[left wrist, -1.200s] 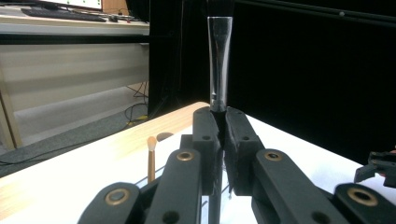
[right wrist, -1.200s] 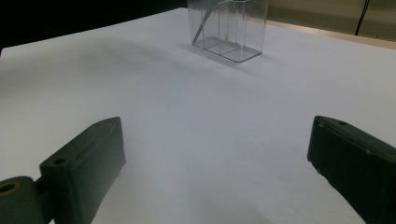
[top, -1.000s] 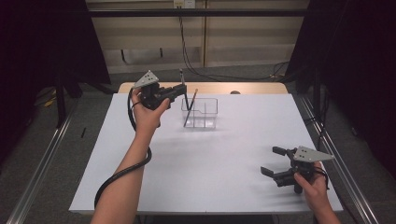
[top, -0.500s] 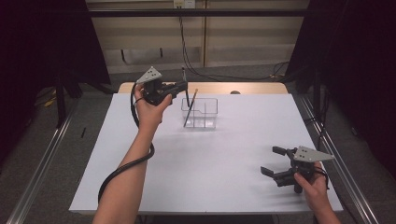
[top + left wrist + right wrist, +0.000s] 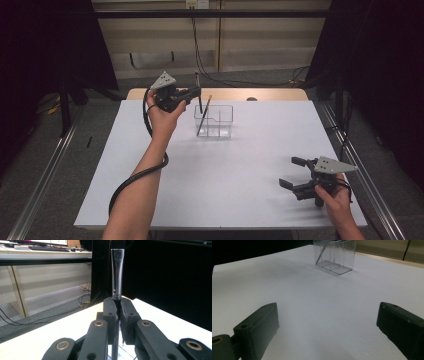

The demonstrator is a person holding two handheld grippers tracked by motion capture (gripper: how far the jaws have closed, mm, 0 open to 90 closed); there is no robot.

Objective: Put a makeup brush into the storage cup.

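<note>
Left gripper [image 5: 196, 91]: clamped on an upright pen [image 5: 117, 275], above the clear box [image 5: 214, 121].
Done: one pencil [image 5: 203, 116] inside (leaning).
Left: lowering pen.
Right gripper [image 5: 295, 174]: wide open, empty.

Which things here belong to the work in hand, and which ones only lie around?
In the work:
- left claw, shut on the dark pen
- clear organiser, with another slanted pen inside

Only around:
- right claw, open and holding nothing, near the table's front right
- white table
- cables on the floor behind
</note>
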